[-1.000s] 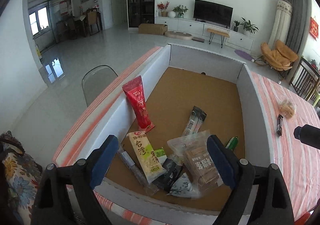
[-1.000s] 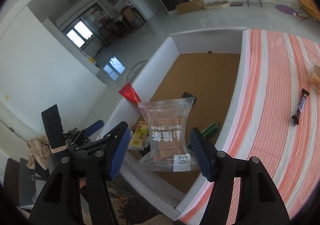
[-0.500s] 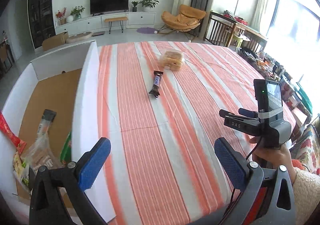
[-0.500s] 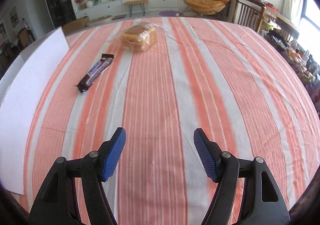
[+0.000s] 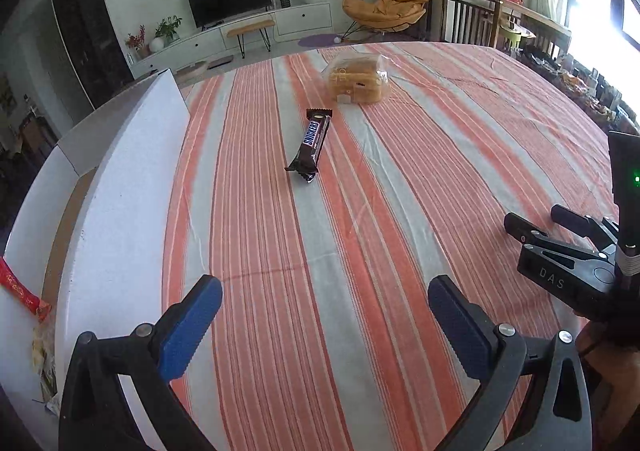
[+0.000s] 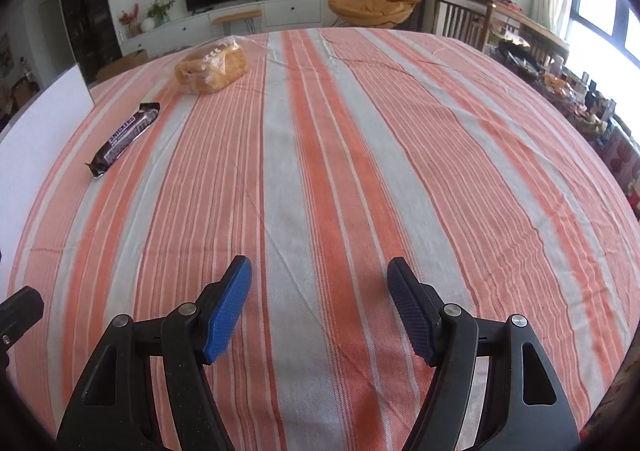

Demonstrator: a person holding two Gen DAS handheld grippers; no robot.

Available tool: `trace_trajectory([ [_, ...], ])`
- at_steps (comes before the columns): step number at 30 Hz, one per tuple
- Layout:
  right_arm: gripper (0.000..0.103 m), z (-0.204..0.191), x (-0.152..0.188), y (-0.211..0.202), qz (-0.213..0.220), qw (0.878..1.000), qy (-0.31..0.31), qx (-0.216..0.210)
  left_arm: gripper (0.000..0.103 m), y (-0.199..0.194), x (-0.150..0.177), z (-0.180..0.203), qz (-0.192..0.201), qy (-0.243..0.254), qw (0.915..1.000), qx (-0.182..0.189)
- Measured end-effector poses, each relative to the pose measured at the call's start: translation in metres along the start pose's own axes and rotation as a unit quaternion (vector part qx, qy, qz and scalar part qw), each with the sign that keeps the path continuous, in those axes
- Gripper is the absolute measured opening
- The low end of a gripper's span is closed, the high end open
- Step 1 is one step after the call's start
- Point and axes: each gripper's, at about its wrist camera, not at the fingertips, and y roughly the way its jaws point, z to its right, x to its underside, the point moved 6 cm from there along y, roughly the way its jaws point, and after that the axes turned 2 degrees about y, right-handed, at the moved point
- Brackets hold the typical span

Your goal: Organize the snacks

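A Snickers bar lies on the striped tablecloth, with a clear bag of bread just beyond it. Both also show in the right wrist view, the bar at left and the bread behind it. My left gripper is open and empty, hovering over the cloth well short of the bar. My right gripper is open and empty over bare cloth, right of both snacks. The white box stands at the left with snack packets partly visible inside.
The right gripper's body shows at the right edge of the left wrist view. The box wall borders the cloth on the left. Chairs and a cluttered side table stand beyond the table's right edge.
Both grippers swung away from the box to face the tablecloth. The biscuit bag that the right gripper held over the box is no longer in its jaws. The left gripper came closer to the Snickers bar.
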Motion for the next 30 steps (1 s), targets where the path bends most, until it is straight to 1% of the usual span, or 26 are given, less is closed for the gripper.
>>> trace_trajectory([
  [4, 0.074, 0.001, 0.002, 0.0, 0.0, 1.0, 0.005, -0.004, 0.102, -0.011, -0.009, -0.015, 0.012, 0.007, 0.9994, -0.032],
  [11, 0.074, 0.002, 0.003, 0.0, 0.0, 1.0, 0.003, -0.002, 0.102, -0.019, -0.018, -0.04, 0.014, -0.001, 0.9984, -0.055],
  [13, 0.074, 0.002, 0.003, 0.0, -0.001, 1.0, 0.002, -0.001, 0.102, -0.027, -0.024, -0.052, 0.018, -0.004, 0.9978, -0.064],
  [15, 0.074, 0.002, 0.003, 0.0, -0.001, 1.0, 0.001, -0.001, 0.102, -0.039, -0.031, -0.068, 0.029, -0.017, 0.9968, -0.072],
  [18, 0.075, 0.001, 0.004, 0.0, -0.002, 1.0, 0.001, -0.002, 0.102, -0.065, -0.045, -0.1, 0.054, -0.049, 0.9933, -0.089],
  [20, 0.075, 0.001, 0.004, 0.0, -0.002, 1.0, 0.0, -0.002, 0.102, -0.081, -0.052, -0.121, 0.07, -0.07, 0.9893, -0.107],
  [23, 0.075, 0.001, 0.004, -0.001, -0.002, 1.0, 0.0, -0.002, 0.102, -0.099, -0.059, -0.145, 0.085, -0.09, 0.9841, -0.128],
  [30, 0.075, 0.001, 0.004, -0.001, -0.002, 1.0, 0.0, -0.002, 0.102, -0.112, -0.059, -0.174, 0.089, -0.108, 0.9778, -0.156],
])
